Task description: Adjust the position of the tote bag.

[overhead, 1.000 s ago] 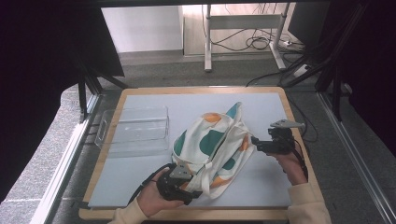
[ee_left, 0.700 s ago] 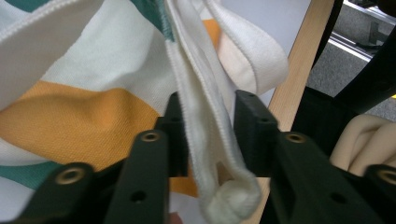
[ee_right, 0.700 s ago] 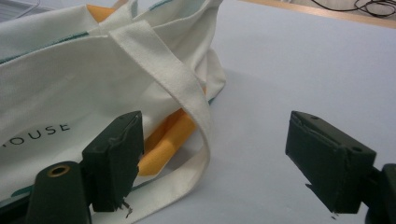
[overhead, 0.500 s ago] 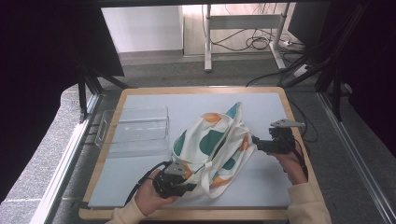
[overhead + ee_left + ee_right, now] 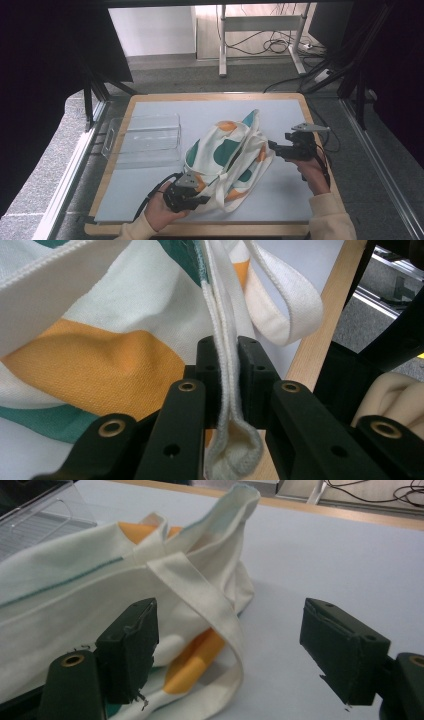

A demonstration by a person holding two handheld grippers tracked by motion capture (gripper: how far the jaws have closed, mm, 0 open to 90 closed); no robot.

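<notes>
From above, the cloth tote bag point(image 5: 227, 157), white with teal and orange patches, lies crumpled at the middle of the pale blue mat point(image 5: 200, 112), which sits on a wooden board point(image 5: 210, 95). A clear plastic tray point(image 5: 145, 137) stands on the mat's left part, just beside the bag but not touching it as far as I can tell.

My left gripper point(image 5: 192, 196) sits at the bag's near edge, in my left hand point(image 5: 160, 215). The high view does not show what its jaws do. The left gripper view point(image 5: 227, 365) does: my jaws have just closed and now pinch a doubled hem of the bag's white fabric, the fold hanging out below the pads. One handle strap point(image 5: 287, 300) loops free to the right of the pinch, and the board's wooden edge runs behind it.

My right gripper point(image 5: 272, 146) points at the bag's right side. From above it looks to be right at the cloth. The right gripper view point(image 5: 227, 650) corrects that: my jaws stand spread wide, having eased inward slightly, and press on nothing. The left jaw lies close against the fabric, a strap point(image 5: 200, 597) curves down between the jaws, and the right jaw stands over bare mat. That view also shows the bag's raised corner point(image 5: 245, 492) and the tray point(image 5: 40, 515) beyond.
</notes>
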